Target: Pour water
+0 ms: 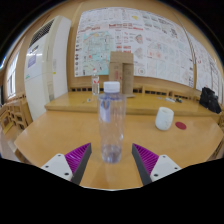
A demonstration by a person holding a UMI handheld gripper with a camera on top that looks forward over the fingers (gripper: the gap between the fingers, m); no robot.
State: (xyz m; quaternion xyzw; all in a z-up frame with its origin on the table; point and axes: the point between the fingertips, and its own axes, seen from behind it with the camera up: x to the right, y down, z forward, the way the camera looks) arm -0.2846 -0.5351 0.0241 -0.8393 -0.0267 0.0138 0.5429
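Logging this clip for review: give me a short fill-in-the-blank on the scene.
1. The clear bottle stands between the ____ of the tongs.
2. It rests upright on the wooden ____.
3. Beyond the bottle, to its right, stands a white ____.
4. Farther back sits a brown cardboard ____.

Missing: fingers; table; cup; box

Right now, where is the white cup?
In the gripper view, the white cup stands on the wooden table, beyond the claw, right of the water bottle standing between its fingers.

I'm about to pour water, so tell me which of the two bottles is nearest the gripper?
The capped clear bottle standing between the gripper fingers, unpressed. The other bottle stands far beyond, beside the cardboard box.
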